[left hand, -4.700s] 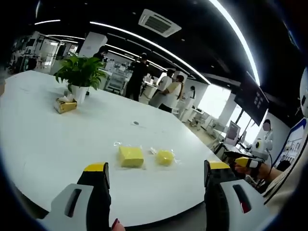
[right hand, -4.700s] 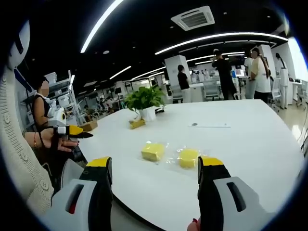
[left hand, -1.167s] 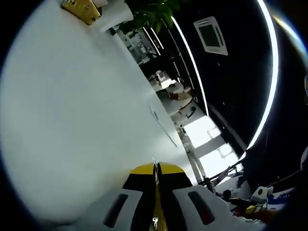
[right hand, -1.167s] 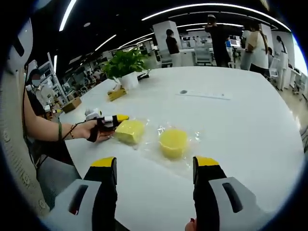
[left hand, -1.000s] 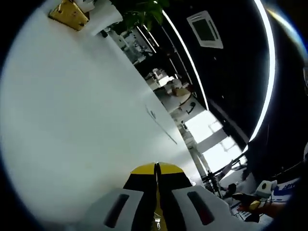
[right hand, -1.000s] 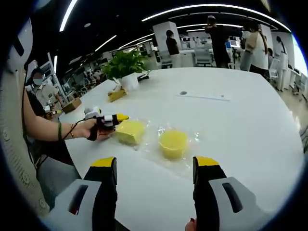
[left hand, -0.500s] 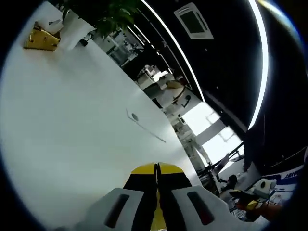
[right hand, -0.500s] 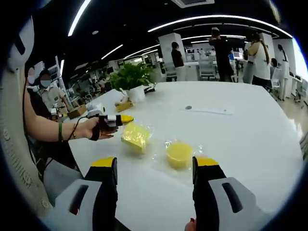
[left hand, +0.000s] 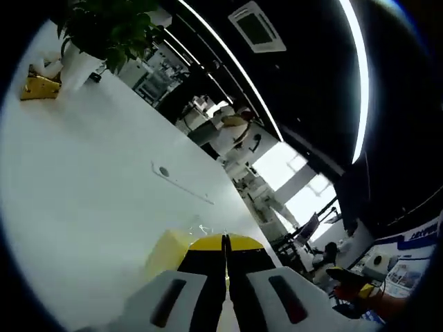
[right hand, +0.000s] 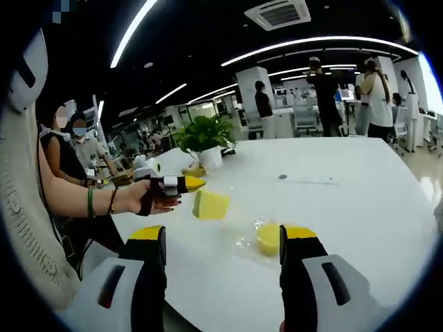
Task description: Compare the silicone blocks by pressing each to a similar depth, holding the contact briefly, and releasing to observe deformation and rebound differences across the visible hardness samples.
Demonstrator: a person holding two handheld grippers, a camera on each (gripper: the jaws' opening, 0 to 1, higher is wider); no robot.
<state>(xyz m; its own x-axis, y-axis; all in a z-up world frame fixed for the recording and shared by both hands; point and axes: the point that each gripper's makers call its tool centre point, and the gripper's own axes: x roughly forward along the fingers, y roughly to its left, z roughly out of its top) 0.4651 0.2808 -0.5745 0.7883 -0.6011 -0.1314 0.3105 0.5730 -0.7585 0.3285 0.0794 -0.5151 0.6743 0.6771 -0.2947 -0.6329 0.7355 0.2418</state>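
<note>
Left gripper view: wide white table (left hand: 83, 180), smooth and glossy, under a dark ceiling with long light strips and a square vent (left hand: 257, 28). At the far end a leafy plant (left hand: 104, 31) in a white pot, a small yellow box (left hand: 40, 88) beside it. Left gripper (left hand: 223, 243) with yellow-tipped black jaws pressed together, a thin clear film edge caught between them. Just beside the tips a pale yellow block (left hand: 168, 249), flat-faced, in clear wrap.

Right gripper view: same white table (right hand: 360, 194), people standing far behind in an open office. Right gripper (right hand: 223, 235) with jaws wide apart, nothing between them. Left gripper seen in a hand (right hand: 149, 196), the square block hanging off the table at its tip. Round yellow block (right hand: 268, 238), soft-looking, in crinkled clear wrap, lying on the table near the right jaw
</note>
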